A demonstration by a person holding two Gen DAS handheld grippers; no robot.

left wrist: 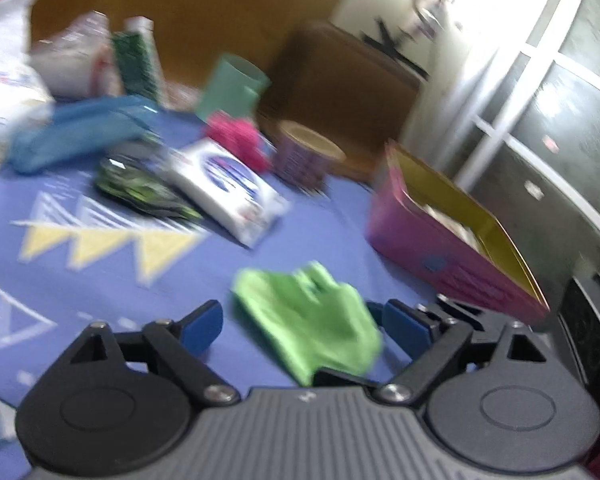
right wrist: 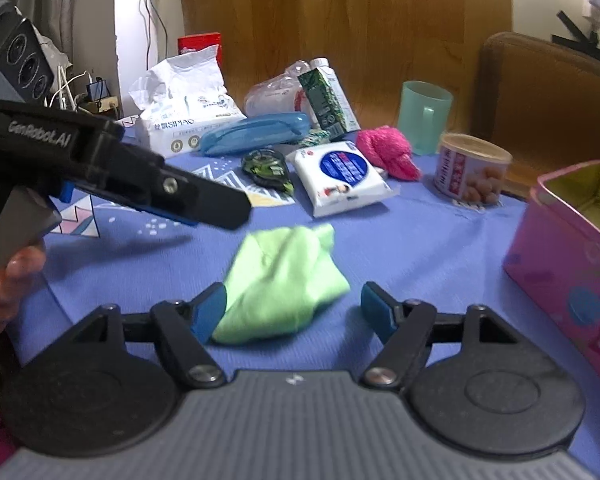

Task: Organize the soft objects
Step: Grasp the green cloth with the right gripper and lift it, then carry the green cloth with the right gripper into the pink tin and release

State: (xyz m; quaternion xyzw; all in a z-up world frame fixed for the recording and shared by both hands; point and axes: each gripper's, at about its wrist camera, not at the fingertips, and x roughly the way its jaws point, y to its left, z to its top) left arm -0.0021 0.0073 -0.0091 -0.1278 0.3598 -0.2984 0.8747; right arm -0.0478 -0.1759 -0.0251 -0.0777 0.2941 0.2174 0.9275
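Lying crumpled on blue tablecloth (right wrist: 420, 232), green cloth (right wrist: 284, 280) between spread fingers of right gripper (right wrist: 294, 312), left gripper (left wrist: 300, 326) likewise agape around it.

We find bare blue tablecloth (right wrist: 420, 240) around the green cloth (right wrist: 284, 276), hemmed by the pink tin (right wrist: 572, 276) at the table's right edge and the wipes pack (right wrist: 340, 174) and can (right wrist: 472, 172) toward its far edge.

A matt green cloth (right wrist: 282, 280) lies crumpled on smooth blue printed fabric (right wrist: 420, 240), near a glossy pink tin (right wrist: 572, 264) with gold metal lining, a fuzzy pink knit bundle (right wrist: 388, 152) and a shiny plastic-wrapped tissue pack (right wrist: 342, 176).
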